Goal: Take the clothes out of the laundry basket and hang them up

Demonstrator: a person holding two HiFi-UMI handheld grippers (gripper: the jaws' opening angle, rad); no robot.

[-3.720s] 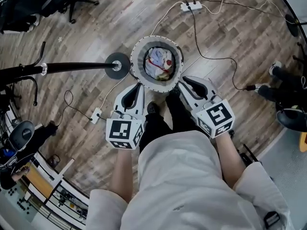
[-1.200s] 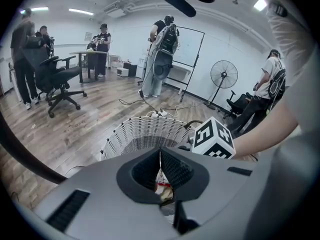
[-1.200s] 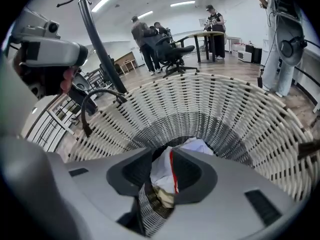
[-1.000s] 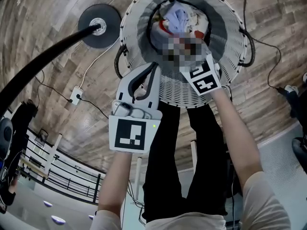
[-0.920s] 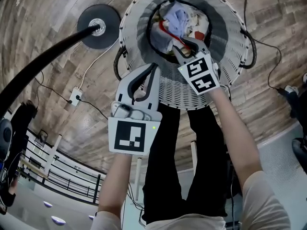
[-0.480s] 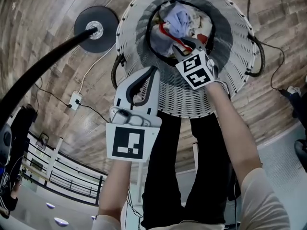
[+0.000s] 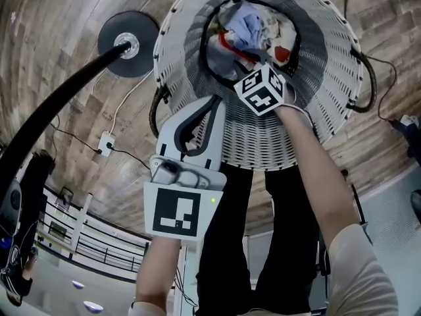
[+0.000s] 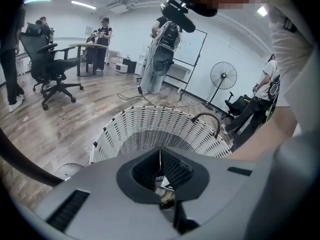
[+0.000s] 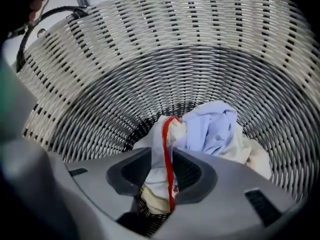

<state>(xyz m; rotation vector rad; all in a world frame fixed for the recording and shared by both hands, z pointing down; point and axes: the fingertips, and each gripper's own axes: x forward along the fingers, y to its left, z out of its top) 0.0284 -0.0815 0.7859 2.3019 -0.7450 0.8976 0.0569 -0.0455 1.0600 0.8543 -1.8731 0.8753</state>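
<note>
A white wicker laundry basket (image 7: pixel 263 140) stands on the wooden floor, with a heap of clothes (image 7: pixel 250 25) at its bottom. The heap shows light blue and white cloth and a red strap (image 9: pixel 167 149). My right gripper (image 7: pixel 250 68) reaches down inside the basket, its marker cube uppermost. In the right gripper view its jaws (image 9: pixel 162 154) stand open just over the clothes (image 9: pixel 212 129); white cloth and the red strap show in the gap, the pads not pressing. My left gripper (image 7: pixel 205 107) is shut and empty, over the basket's near rim (image 8: pixel 150 126).
A black round stand base (image 7: pixel 128 35) with a dark pole (image 7: pixel 52 117) sits left of the basket. A power strip (image 7: pixel 105 141) and cables lie on the floor. The basket has dark handles (image 7: pixel 368 78). People, an office chair (image 8: pixel 50 64) and a fan (image 8: pixel 223 76) are farther off.
My right gripper has sunk deeper into the basket toward the clothes, jaws still apart. The basket looms larger in the head view. The left gripper has barely moved.
</note>
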